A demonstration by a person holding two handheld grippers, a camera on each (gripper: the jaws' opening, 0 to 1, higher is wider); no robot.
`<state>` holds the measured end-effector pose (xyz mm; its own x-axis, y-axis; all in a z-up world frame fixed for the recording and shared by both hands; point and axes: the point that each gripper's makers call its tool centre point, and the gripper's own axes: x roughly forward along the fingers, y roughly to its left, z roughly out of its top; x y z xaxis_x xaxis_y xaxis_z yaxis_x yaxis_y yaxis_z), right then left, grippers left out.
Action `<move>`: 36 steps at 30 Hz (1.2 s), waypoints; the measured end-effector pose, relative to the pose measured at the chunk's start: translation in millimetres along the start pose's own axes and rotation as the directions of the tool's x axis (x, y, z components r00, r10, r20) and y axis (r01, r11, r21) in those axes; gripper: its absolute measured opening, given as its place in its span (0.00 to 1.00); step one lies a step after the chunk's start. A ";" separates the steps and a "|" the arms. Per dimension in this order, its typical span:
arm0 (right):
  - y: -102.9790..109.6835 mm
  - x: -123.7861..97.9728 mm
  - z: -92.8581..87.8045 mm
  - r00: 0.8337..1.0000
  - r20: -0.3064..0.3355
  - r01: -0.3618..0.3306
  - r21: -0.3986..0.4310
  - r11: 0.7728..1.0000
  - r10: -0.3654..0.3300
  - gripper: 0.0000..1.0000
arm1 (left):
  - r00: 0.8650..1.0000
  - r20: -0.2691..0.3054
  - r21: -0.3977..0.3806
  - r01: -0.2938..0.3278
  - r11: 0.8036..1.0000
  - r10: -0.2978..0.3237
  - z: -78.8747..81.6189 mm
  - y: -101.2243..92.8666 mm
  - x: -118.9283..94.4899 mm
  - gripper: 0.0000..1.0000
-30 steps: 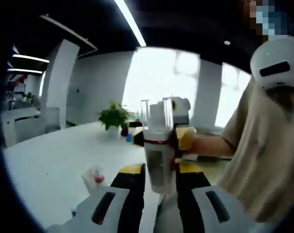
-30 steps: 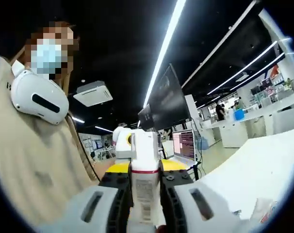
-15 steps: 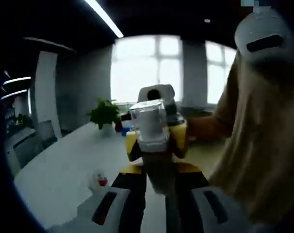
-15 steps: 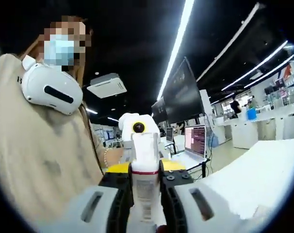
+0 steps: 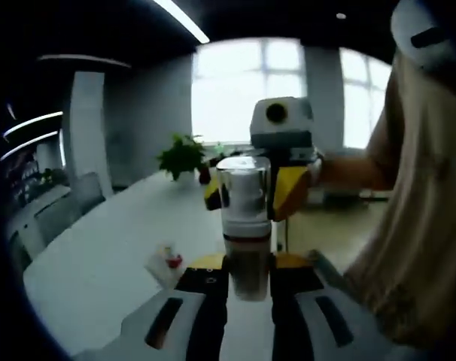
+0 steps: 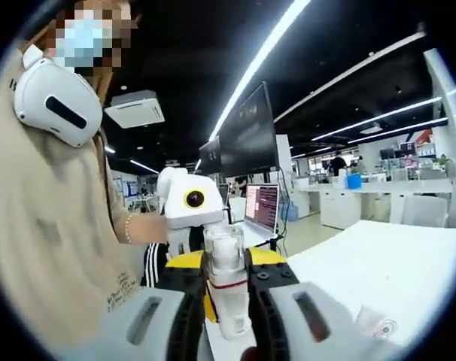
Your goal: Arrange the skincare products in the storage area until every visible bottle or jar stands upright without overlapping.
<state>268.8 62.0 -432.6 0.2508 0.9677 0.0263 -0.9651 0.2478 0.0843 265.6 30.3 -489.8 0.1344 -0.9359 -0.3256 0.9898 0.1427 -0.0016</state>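
Observation:
One pump bottle (image 5: 245, 229) with a clear cap, a red band and a pale body is held upright in the air between both grippers. In the left gripper view my left gripper (image 5: 248, 282) is shut on its lower body, and the right gripper's yellow jaws flank the cap from behind. In the right gripper view the same bottle (image 6: 228, 282) stands between my right gripper (image 6: 227, 289), whose pads press its sides. The left gripper's yellow and white front faces me just behind it.
A white table (image 5: 92, 263) stretches below, with a small clear packet (image 5: 166, 263) lying on it, also seen as the packet (image 6: 378, 327). A potted plant (image 5: 181, 156) stands at the far end. The person (image 6: 47, 226) in a beige top stands close.
Both views have swung and the bottle now looks upright and smaller in the right gripper view. The jaw widths look unchanged and both grips hold.

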 end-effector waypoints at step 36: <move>-52.7 -22.8 -186.3 0.895 -0.426 0.127 -0.045 0.991 -0.134 0.20 | 0.965 -0.261 0.003 0.000 1.000 0.001 -166.4 30.1 90.5 0.18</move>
<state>299.9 35.6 -623.3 0.3216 0.8525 -0.4121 -0.9279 0.3705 0.0424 299.5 3.5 -676.7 0.1179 -0.8195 -0.5608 0.9899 0.1415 0.0013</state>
